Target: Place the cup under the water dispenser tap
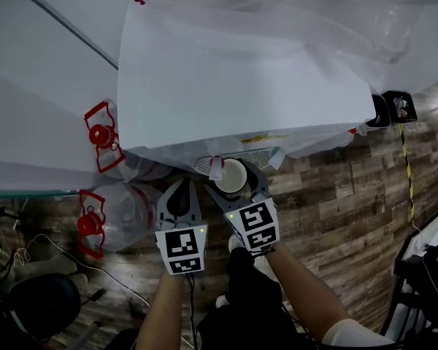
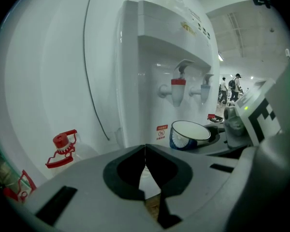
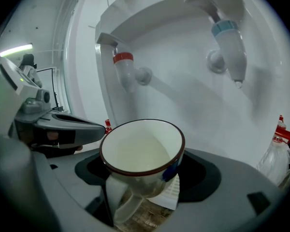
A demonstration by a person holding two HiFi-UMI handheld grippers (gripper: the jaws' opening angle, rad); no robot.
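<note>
The white dispenser stands on a wooden floor. The left hand-held gripper, jaws pressed together and empty, hovers beside the right hand-held gripper, which pinches the upright cup, just beside and below the red tap.

No wording is legible anywhere. The water dispenser bears a small red-and-white sticker with a round symbol and yellow print near its top, both too small to read. Black-and-white square markers sit on the cubes of the left gripper and the right gripper.
</note>
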